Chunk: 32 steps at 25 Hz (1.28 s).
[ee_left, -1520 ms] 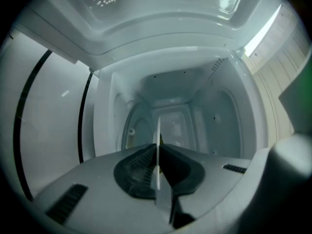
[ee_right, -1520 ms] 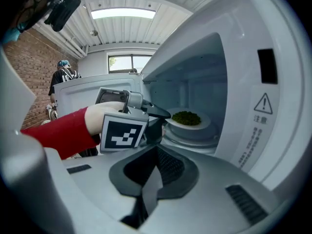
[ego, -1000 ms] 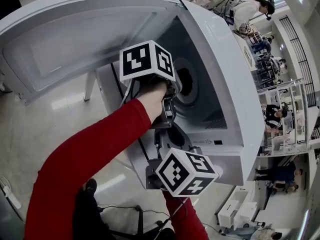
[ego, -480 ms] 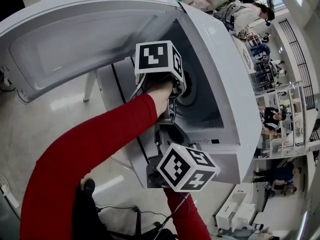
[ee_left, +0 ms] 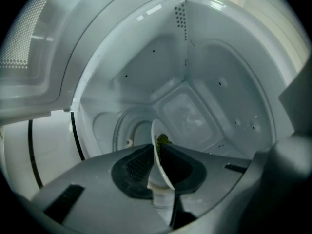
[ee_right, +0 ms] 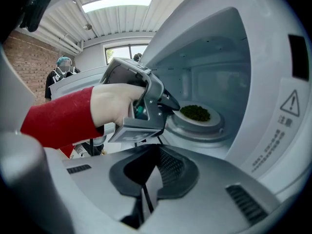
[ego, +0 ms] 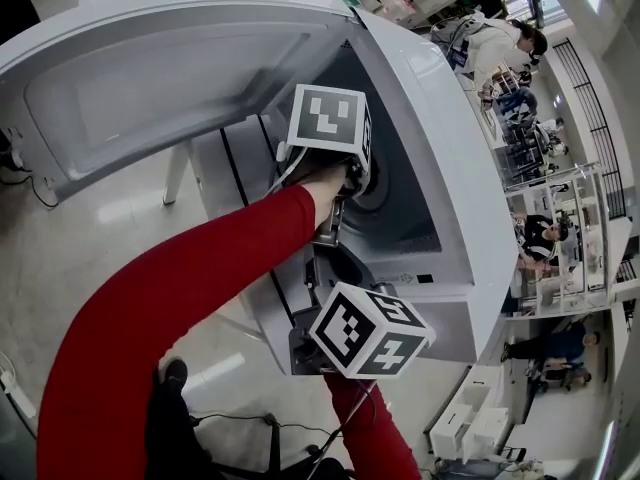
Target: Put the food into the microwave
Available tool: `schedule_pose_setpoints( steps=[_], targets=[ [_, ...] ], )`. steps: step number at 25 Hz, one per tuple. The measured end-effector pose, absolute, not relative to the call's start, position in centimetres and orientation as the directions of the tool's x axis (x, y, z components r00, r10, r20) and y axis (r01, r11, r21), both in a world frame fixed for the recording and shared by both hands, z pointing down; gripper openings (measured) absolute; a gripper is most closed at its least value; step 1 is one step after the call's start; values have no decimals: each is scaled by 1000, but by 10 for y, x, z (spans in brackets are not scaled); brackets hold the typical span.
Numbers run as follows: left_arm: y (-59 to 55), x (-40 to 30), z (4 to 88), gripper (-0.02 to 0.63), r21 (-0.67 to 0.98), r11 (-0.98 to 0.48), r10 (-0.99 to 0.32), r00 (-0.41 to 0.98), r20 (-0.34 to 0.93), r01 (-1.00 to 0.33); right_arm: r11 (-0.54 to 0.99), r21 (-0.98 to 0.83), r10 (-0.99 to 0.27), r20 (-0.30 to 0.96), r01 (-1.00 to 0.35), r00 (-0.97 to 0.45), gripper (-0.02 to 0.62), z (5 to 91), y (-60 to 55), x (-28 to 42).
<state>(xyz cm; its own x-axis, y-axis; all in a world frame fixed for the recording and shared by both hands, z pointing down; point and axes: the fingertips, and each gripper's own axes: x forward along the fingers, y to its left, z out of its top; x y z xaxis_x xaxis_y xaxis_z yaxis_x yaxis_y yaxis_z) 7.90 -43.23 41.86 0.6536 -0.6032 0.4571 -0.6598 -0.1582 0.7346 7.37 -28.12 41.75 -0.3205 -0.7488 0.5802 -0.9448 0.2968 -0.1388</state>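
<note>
The white microwave stands with its door swung wide open. In the right gripper view a white plate of green food rests on the turntable inside. My left gripper reaches into the cavity at the plate's near rim. In the left gripper view the plate's rim and food lie between its jaws, which are opening. My right gripper waits outside the opening, shut on nothing. Its marker cube is below the left gripper's cube.
The open door hangs at the left of the cavity. The microwave's right wall bears a warning label. Several people and shelving stand beyond the microwave. Cables trail on the floor below.
My left gripper has gone a little deeper into the microwave and rolled, its cube turning another face up. The right gripper has stayed put.
</note>
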Motion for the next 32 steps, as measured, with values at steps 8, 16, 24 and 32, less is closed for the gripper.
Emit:
schedule_pose_setpoints(
  steps=[8,16,24,32],
  targets=[
    [-440,90,412,66,596,-265,-625,606,493,-758,296,-133,-746,586,-946,-316,14,418,-281,76],
    [-448,86,410,83,494,-317,-647,566,511,-809,293,-129,-747,588,-947,-311,14,419,-282,79],
    [-448,85,403,109,379,-381,-677,534,507,-843,295,-126,-744,592,-947,-310,14,418,-282,82],
    [-452,74,413,109,346,-381,-693,512,507,-858,303,-121,-738,597,-945,-313,13,421,-283,81]
  ],
)
